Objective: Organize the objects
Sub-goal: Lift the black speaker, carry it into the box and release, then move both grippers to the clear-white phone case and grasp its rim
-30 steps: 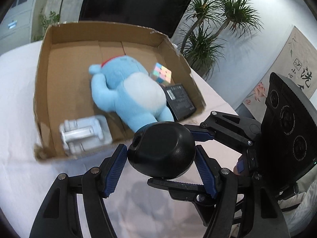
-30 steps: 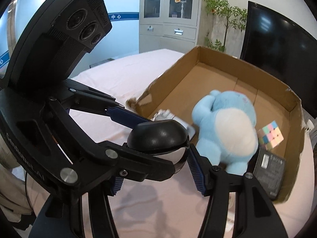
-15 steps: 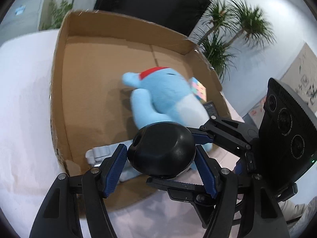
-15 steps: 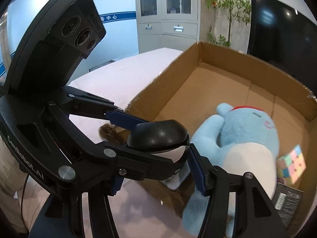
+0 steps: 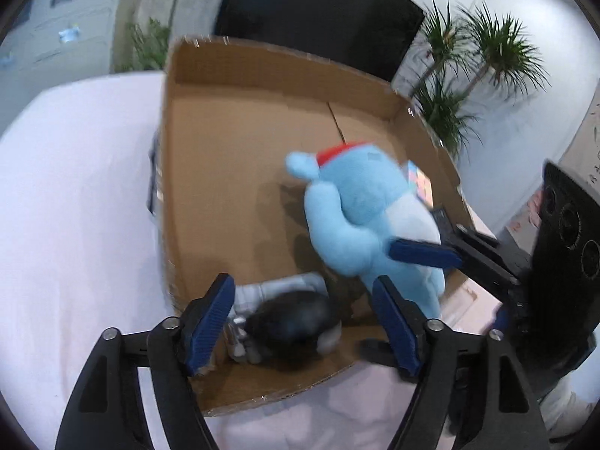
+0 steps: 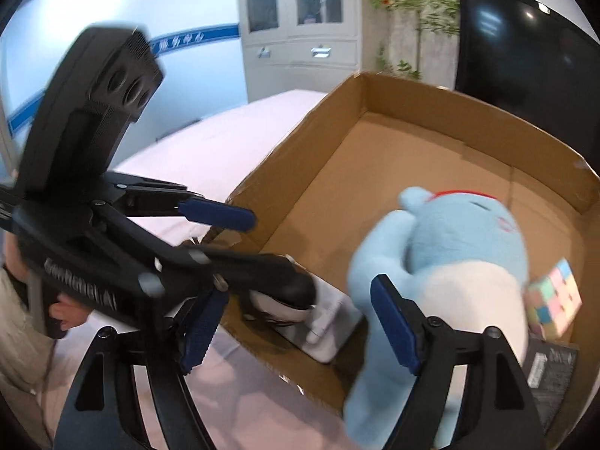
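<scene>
Both sets of fingers just spread apart, left gripper (image 5: 303,324) and right gripper (image 6: 296,332) gripping nothing. Black rounded object (image 5: 290,322) blurred, free between the pads, inside cardboard box (image 5: 210,195) at 6 o'clock, atop grey device (image 6: 333,322). Blue plush (image 5: 367,221) at 3 o'clock.

Brown cardboard box (image 5: 210,172), dull and a bit rough, with torn, fuzzy edges. Soft, fluffy cloth toy (image 5: 360,217) in blue and white plush. Smooth, shiny black round thing (image 5: 292,326), blurred, likely plastic. Pale grey plastic piece (image 6: 330,322), smooth and a little shiny. Colour cube (image 6: 555,303) of smooth plastic in pastel squares. Flat black box (image 6: 551,375), dull, with a paper-like label. Soft pale pink cloth (image 5: 75,225) over the table, smooth and dull. Black plastic left gripper (image 5: 303,326) and right gripper (image 6: 300,322), dull, with ridged blue pads (image 5: 210,322) and small shiny metal screws (image 5: 171,323).
</scene>
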A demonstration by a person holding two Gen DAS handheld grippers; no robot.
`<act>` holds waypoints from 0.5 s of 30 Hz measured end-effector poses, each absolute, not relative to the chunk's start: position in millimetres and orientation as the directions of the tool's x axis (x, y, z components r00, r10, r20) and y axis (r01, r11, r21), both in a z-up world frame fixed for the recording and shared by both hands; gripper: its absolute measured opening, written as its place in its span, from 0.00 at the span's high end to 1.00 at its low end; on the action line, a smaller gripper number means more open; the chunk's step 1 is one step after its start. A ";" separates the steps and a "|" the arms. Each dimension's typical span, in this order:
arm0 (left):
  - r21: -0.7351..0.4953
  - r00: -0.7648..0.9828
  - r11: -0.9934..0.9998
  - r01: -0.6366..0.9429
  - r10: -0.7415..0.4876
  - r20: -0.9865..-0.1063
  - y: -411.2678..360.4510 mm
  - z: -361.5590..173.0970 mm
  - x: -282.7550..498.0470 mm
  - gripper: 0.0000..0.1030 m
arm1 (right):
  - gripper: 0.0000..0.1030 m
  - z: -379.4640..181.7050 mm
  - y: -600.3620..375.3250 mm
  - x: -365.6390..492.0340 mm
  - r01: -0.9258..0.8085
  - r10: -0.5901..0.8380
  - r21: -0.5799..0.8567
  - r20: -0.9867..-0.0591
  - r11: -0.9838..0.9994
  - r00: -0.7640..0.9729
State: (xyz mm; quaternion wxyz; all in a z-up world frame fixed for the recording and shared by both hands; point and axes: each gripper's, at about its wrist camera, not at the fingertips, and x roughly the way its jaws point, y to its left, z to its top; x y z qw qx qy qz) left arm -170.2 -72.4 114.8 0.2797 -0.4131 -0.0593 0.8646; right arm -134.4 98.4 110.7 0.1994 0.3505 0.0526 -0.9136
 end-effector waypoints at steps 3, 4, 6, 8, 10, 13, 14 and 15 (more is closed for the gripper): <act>-0.383 -0.535 -0.825 -0.416 0.562 -0.631 -76.9 129.0 -163.6 0.22 | 0.25 126.6 128.4 -113.7 0.325 -0.288 0.062 -0.640 -0.944 -0.712; -0.405 -0.516 -0.807 -0.429 0.587 -0.624 -74.6 131.1 -160.9 0.22 | 0.24 133.2 144.7 -103.1 0.284 -0.262 0.068 -0.631 -0.956 -0.731; -0.410 -0.489 -0.792 -0.453 0.605 -0.628 -62.2 134.2 -154.9 0.22 | 0.24 142.3 173.5 -84.8 0.209 -0.213 0.079 -0.615 -0.975 -0.759; -0.409 -0.465 -0.773 -0.485 0.624 -0.628 -43.4 137.0 -144.2 0.22 | 0.23 147.3 203.9 -66.8 0.121 -0.149 0.088 -0.608 -0.989 -0.780; -0.438 -0.419 -0.736 -0.516 0.663 -0.620 -32.0 139.1 -132.1 0.22 | 0.23 145.6 236.5 -48.6 0.038 -0.103 0.118 -0.610 -0.992 -0.786; -0.485 -0.323 -0.670 -0.562 0.718 -0.617 -2.1 133.2 -113.5 0.22 | 0.23 130.1 277.9 -24.8 -0.060 -0.068 0.180 -0.631 -0.982 -0.773; -0.508 -0.307 -0.661 -0.553 0.728 -0.613 9.7 127.0 -105.3 0.22 | 0.23 123.7 285.4 -19.0 -0.086 -0.053 0.183 -0.643 -0.979 -0.764; -0.523 -0.296 -0.660 -0.540 0.730 -0.616 18.3 120.3 -101.3 0.22 | 0.23 115.4 292.9 -14.6 -0.111 -0.040 0.185 -0.659 -0.976 -0.751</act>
